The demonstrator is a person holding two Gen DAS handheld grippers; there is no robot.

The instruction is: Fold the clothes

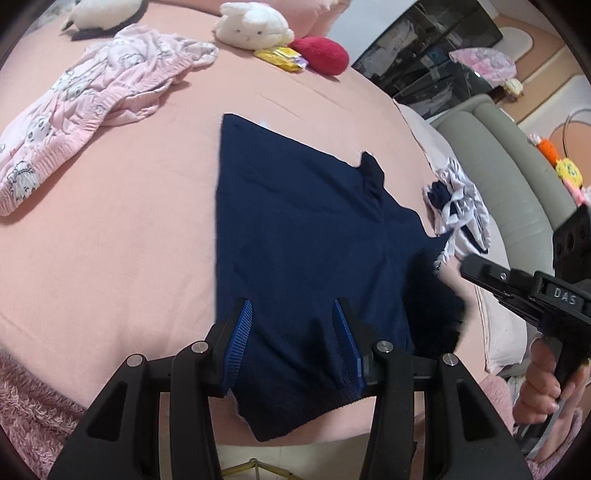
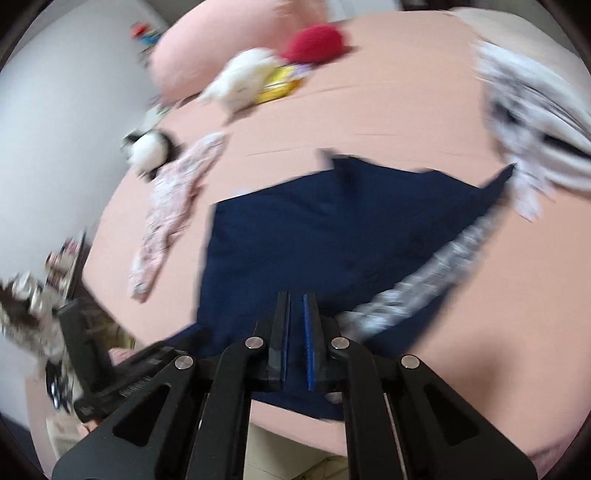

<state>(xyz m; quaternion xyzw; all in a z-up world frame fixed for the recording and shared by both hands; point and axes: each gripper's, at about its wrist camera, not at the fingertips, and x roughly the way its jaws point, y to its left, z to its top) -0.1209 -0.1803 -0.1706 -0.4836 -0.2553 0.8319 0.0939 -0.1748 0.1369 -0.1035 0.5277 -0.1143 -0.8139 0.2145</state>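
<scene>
A navy garment (image 1: pixel 303 221) (image 2: pixel 332 229) lies spread on the pink bed sheet (image 1: pixel 110 258), its near hem hanging over the bed's front edge. My left gripper (image 1: pixel 293 317) stands open over the near part of the garment, with the cloth lying between its blue pads (image 1: pixel 243 325). The pads do not press on it. My right gripper (image 2: pixel 297 314) is shut, with navy cloth in the thin slit between its fingers. In the left wrist view the right gripper (image 1: pixel 467 266) sits at the garment's right edge, held by a hand (image 1: pixel 543 384), and the cloth there looks lifted and blurred.
A pink patterned garment (image 1: pixel 92 103) (image 2: pixel 173 206) lies at the far left. A white and navy striped garment (image 1: pixel 458 210) (image 2: pixel 528 140) sits at the bed's right edge. A white plush (image 1: pixel 255 26), a red plush (image 1: pixel 321 55) and a yellow packet (image 1: pixel 280 57) lie at the far end.
</scene>
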